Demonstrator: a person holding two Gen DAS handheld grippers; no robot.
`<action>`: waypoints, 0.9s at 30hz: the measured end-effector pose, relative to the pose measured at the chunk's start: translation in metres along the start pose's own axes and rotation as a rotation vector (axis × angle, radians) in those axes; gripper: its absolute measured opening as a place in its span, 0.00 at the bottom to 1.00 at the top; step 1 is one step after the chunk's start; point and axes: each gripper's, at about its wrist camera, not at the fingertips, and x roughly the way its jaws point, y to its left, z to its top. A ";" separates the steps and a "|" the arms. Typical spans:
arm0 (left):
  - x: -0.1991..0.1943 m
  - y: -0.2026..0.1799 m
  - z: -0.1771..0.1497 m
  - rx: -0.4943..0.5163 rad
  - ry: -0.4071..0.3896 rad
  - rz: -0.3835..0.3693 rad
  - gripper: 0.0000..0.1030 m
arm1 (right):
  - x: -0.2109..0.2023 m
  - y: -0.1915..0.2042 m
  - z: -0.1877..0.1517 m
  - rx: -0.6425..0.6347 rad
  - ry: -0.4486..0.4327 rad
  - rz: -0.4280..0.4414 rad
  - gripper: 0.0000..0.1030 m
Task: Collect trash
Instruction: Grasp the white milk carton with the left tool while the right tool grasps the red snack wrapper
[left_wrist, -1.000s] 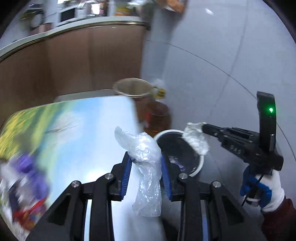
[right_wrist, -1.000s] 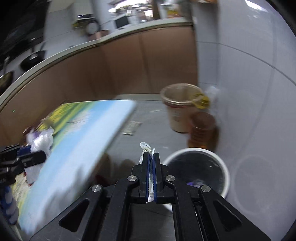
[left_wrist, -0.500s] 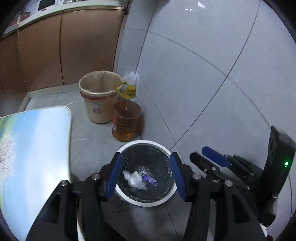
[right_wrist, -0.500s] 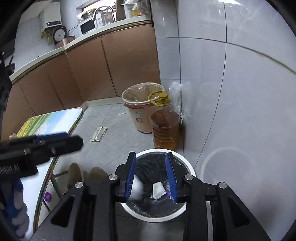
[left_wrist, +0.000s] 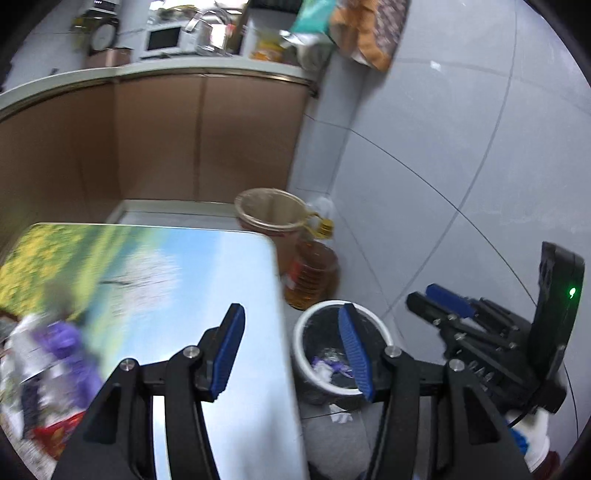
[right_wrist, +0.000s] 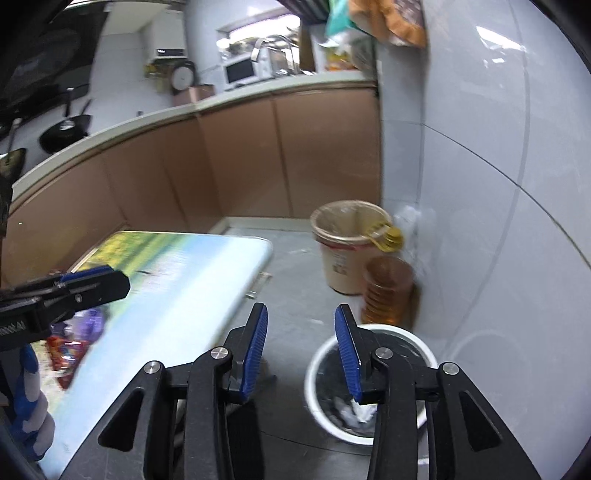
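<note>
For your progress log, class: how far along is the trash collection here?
Done: crumpled scraps lie in the white bin. In hand: nothing; left claw and right claw are open, the right having just been opening. Left: wrappers on the table.

Home kitchen: microwave (right_wrist: 242, 72), counter cabinets (right_wrist: 236, 155), frying pan (right_wrist: 64, 134).

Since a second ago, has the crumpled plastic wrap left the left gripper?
Yes. The left gripper is open and empty; the wrap it held beside the white bin is gone from between its pads.
</note>
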 end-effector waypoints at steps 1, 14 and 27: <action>-0.013 0.011 -0.004 -0.020 -0.011 0.010 0.52 | -0.005 0.011 0.001 -0.010 -0.006 0.016 0.41; -0.127 0.149 -0.072 -0.116 -0.075 0.264 0.61 | -0.032 0.154 -0.005 -0.214 0.032 0.232 0.45; -0.108 0.240 -0.094 0.099 0.124 0.238 0.61 | 0.017 0.295 -0.060 -0.431 0.243 0.473 0.45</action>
